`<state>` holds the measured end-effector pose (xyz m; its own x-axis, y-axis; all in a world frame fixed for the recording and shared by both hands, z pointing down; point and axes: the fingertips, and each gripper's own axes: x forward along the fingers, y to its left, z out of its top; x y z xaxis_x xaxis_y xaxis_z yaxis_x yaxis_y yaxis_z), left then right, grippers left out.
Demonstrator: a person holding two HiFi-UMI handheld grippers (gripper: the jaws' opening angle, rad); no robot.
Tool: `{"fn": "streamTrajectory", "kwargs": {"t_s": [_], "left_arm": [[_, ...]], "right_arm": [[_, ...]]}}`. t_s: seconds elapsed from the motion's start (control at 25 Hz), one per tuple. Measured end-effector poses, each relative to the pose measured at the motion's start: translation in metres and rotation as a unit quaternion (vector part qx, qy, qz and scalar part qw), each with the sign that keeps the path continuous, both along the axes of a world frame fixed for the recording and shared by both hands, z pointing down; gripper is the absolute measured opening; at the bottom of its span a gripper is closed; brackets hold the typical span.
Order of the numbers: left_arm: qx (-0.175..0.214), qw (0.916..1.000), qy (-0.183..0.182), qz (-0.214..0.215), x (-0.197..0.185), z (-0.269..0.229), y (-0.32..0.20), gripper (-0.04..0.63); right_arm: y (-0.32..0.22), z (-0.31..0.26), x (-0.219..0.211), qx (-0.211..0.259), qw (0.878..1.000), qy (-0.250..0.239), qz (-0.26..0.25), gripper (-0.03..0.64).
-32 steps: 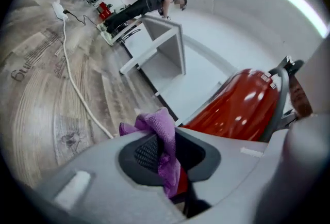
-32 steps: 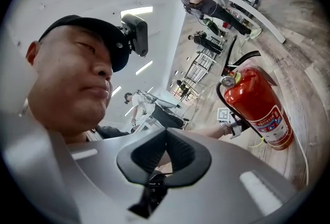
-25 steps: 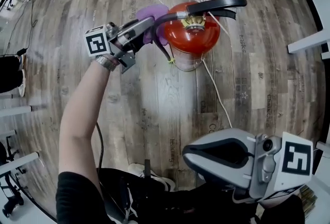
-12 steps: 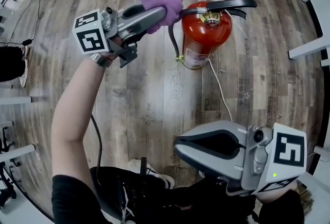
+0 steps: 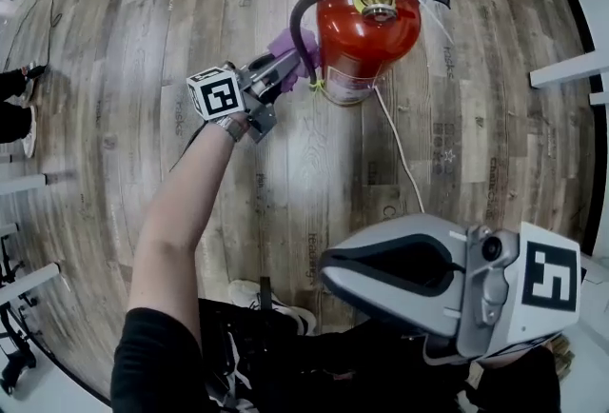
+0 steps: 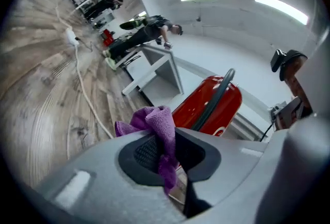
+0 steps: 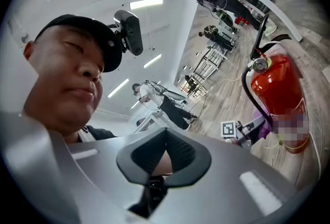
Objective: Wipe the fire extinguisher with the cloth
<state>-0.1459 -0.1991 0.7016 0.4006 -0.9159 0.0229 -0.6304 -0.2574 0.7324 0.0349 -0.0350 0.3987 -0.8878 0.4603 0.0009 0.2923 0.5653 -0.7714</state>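
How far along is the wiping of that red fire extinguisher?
Done: the left gripper has the purple cloth clamped in its jaws. In hand: the cloth is at the side of the fire extinguisher, by its black hose; contact isn't certain. Left: no wiped patch shows, so most of the cylinder probably remains. The right gripper is shut and empty.

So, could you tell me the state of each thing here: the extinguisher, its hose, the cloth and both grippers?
fire extinguisher: upright on the floor.
hose: attached at the top, curving down the extinguisher's side.
cloth: bunched, clamped in the jaws, beside the extinguisher's body.
left gripper: shut on the cloth.
right gripper: jaws together, nothing between them, away from the extinguisher.
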Motion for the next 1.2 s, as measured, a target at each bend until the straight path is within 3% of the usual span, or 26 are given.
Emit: {"fn": "streamTrajectory", "kwargs": {"t_s": [0.12,0.28,0.4,0.52,0.72,0.88,1.08,1.12,1.2], "left_arm": [[-0.057,0.9971,0.026,-0.042,0.004,0.066,0.000,0.048],[-0.106,0.9898,0.048,-0.083,0.006,0.112,-0.001,0.049],[-0.116,0.9872,0.049,-0.097,0.003,0.120,-0.004,0.049],[-0.115,0.9890,0.049,-0.080,0.006,0.113,-0.005,0.048],[-0.065,0.9946,0.063,-0.050,0.007,0.061,-0.002,0.048],[0.013,0.9956,0.087,-0.032,-0.001,-0.013,-0.001,0.048],[0.077,0.9965,0.030,0.005,-0.009,-0.106,0.003,0.048],[0.089,0.9959,0.011,0.017,-0.009,-0.128,0.003,0.049],[0.104,0.9916,-0.062,0.045,-0.005,-0.171,0.000,0.049]], "right_arm": [[-0.007,0.001,0.001,-0.006,1.000,0.003,0.003,0.000],[-0.018,0.007,0.006,-0.007,1.000,0.016,0.016,0.000],[-0.023,0.009,0.009,-0.007,1.000,0.019,0.023,0.000],[-0.025,0.008,0.011,-0.006,1.000,0.018,0.025,0.000],[-0.019,0.004,0.009,-0.004,1.000,0.011,0.017,0.000],[-0.013,0.005,0.006,0.002,1.000,0.007,0.011,0.000],[-0.006,0.004,0.004,0.005,1.000,0.005,0.008,0.000],[-0.004,0.003,0.004,0.006,1.000,0.003,0.007,0.000],[-0.002,0.000,0.003,0.006,1.000,-0.003,0.004,0.000]]}}
